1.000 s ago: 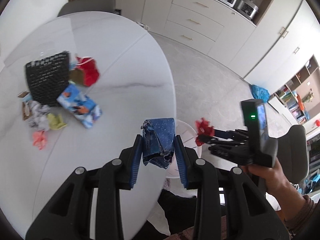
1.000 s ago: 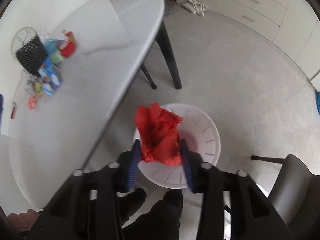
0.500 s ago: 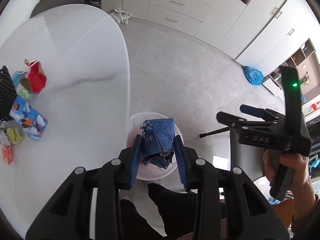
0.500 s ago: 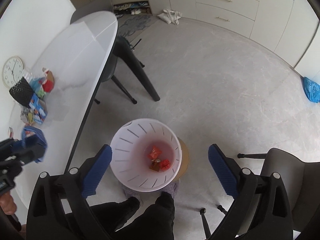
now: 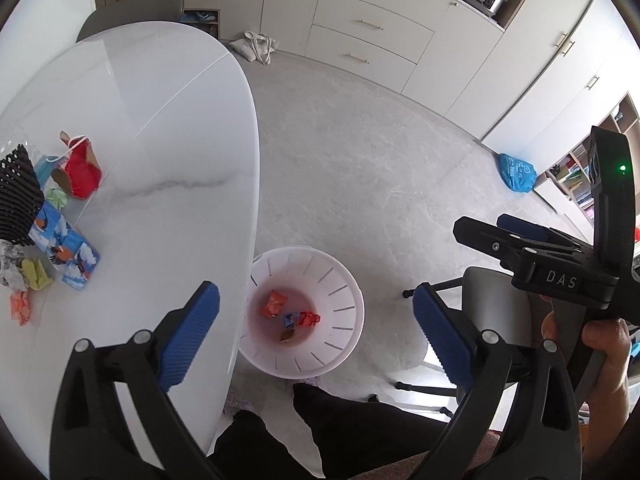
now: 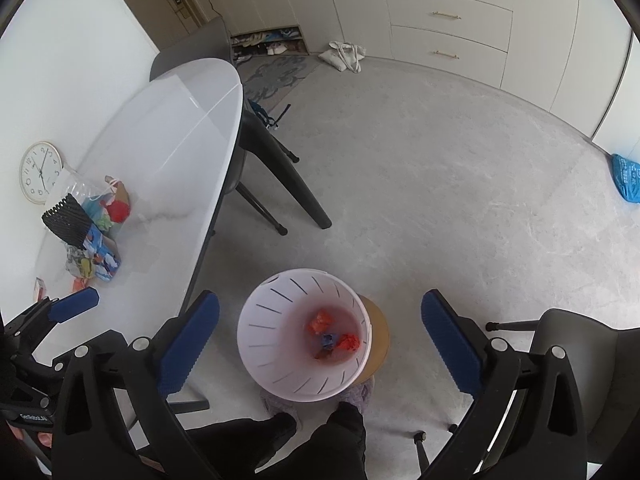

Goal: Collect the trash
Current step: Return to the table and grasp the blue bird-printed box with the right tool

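A white slotted bin (image 5: 344, 292) (image 6: 272, 320) stands on the floor by the table edge. Inside lie an orange wrapper (image 5: 273, 303), a blue wrapper (image 5: 291, 319) (image 6: 328, 339) and a red crumpled paper (image 5: 310, 319) (image 6: 348, 343). My left gripper (image 5: 316, 334) hangs wide open and empty above the bin. My right gripper (image 6: 320, 340) is also wide open and empty above it. More trash lies on the white table (image 5: 160, 160): a red bag (image 5: 80, 174), a blue patterned box (image 5: 64, 252), yellow and orange scraps (image 5: 36, 280).
A black mesh holder (image 5: 16, 200) stands at the table's left. A grey chair (image 6: 580, 356) is right of the bin. The table's black legs (image 6: 288, 176) stand on the floor. My feet (image 6: 320, 428) are just below the bin. A blue bag (image 6: 626, 178) lies far right.
My left gripper opened and dropped the blue wrapper into the bin. My right gripper had let go of the red paper just before and stays open.
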### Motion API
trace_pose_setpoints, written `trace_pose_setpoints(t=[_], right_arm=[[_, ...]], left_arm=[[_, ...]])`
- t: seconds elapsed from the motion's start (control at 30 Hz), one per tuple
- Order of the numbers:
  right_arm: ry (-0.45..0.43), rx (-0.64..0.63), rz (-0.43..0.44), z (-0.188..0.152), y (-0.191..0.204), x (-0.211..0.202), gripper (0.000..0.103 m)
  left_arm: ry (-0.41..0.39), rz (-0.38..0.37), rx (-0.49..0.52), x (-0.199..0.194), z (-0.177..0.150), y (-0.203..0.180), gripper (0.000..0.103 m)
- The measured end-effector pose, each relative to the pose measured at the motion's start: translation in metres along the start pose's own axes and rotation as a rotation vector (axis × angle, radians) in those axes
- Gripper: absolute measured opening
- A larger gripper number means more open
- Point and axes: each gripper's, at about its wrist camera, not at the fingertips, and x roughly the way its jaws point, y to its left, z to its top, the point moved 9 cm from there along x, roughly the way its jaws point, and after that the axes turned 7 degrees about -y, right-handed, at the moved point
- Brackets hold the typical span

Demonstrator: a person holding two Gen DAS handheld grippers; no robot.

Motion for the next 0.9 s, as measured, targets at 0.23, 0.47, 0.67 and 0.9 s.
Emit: trace_pose_setpoints(t=[0.23,0.47,0.67,0.9], right_arm=[[0.002,-0.023,0.015,0.002,0.013,0.001,0.100],[0.016,-0.077,0.061,0.004,0.051,0.004,0.100],[0.045,-0.188,0.153,0.002,0.123,0.019,0.100],[0.080,-0.351,0.254,-0.012,0.215,0.039,0.100]], left_arm=[[-0.027,0.017,-0.009,-0.004,0.007,0.003,0.095],[-0.063,0.084,-0.055,-0.023,0.005,0.038,0.095],[-0.089,0.221,-0.149,-0.056,-0.013,0.106,0.095],[-0.102,0.349,-0.342,-0.094,-0.052,0.197,0.095]])
